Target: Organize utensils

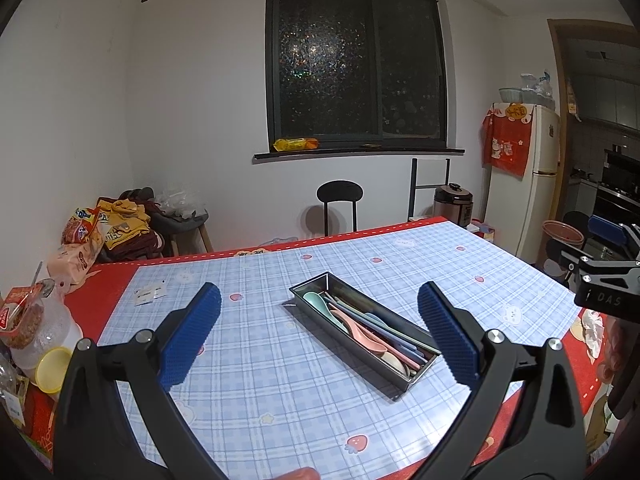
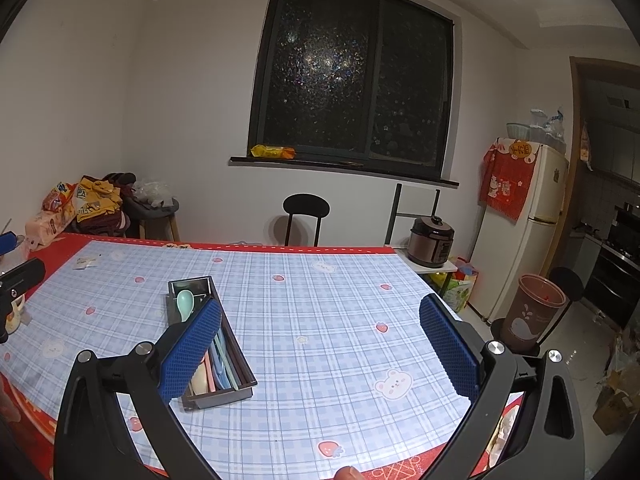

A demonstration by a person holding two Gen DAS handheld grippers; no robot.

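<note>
A long metal tray (image 1: 400,378) lies on the blue plaid tablecloth (image 1: 256,360). It holds pastel spoons (image 1: 320,304) and chopsticks (image 1: 384,330), all lying lengthwise. My left gripper (image 1: 318,334) is open and empty, hovering above the table with the tray between its blue pads (image 1: 192,340). In the right wrist view my right gripper (image 2: 320,352) is open and empty; the tray (image 2: 192,280) lies behind its left pad (image 2: 190,354), with a green spoon (image 2: 185,303) at its far end. The right gripper also shows at the right edge of the left wrist view (image 1: 608,264).
Jars and snack bags (image 1: 36,320) crowd the table's left edge. A small paper card (image 1: 150,294) lies on the cloth. A black chair (image 1: 340,204) stands behind the table, a rice cooker (image 2: 432,242) and a fridge (image 2: 520,224) to the right, a brown bin (image 2: 534,312) on the floor.
</note>
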